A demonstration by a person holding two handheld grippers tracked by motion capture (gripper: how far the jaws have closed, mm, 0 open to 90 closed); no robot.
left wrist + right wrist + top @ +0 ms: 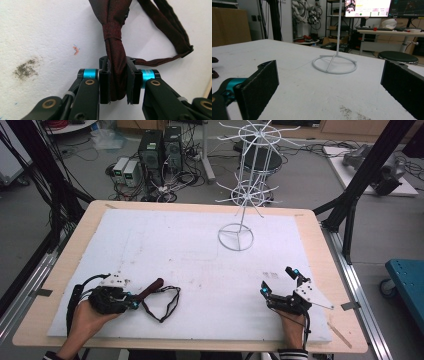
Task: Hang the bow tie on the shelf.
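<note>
From above, the left hand-held gripper (134, 301) lies low at the table's (200, 210) near left, clamped on a dark red bow tie (155, 287); the right hand-held gripper (277, 281) rests near right, jaws apart.

The left gripper view shows the bow tie (116, 72) pinched between the pads (105, 85).

In the right gripper view the spread jaws face a white wire rack (334, 63).

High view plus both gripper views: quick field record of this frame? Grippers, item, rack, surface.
left gripper: shut on the bow tie
bow tie: dark red, strap looped on the sheet, one wing clamped between the jaws
right gripper: open, empty, facing the rack
rack: white wire, upright, ring base on far part of sheet, nothing on its prongs
surface: white foam sheet over wooden table
</note>
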